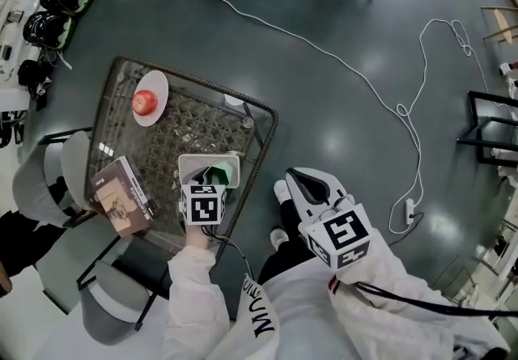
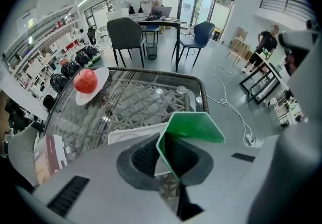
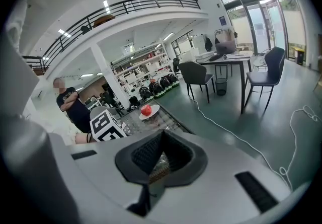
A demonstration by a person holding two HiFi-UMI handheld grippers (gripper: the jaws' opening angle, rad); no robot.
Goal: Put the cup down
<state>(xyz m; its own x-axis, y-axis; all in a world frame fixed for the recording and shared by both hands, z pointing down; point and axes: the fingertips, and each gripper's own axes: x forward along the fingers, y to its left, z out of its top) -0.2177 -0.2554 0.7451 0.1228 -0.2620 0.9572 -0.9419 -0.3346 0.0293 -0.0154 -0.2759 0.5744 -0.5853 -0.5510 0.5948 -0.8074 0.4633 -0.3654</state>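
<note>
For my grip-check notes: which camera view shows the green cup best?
The left gripper view: the green cup sits mid-frame, pinched by the left gripper. The head view shows only a green sliver beyond that gripper; the right gripper view shows none.

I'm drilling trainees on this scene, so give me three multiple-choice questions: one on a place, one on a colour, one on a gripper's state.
1. Where is the apple? A in a bowl; B on the white plate; C on a shelf.
2. What colour is the cup? A red; B green; C blue.
3. The left gripper is: A open; B shut on the apple; C shut on the cup.
Answers: 1 B, it rests on that plate; 2 B, its wall shows green; 3 C, the jaws clamp the cup's wall.
</note>
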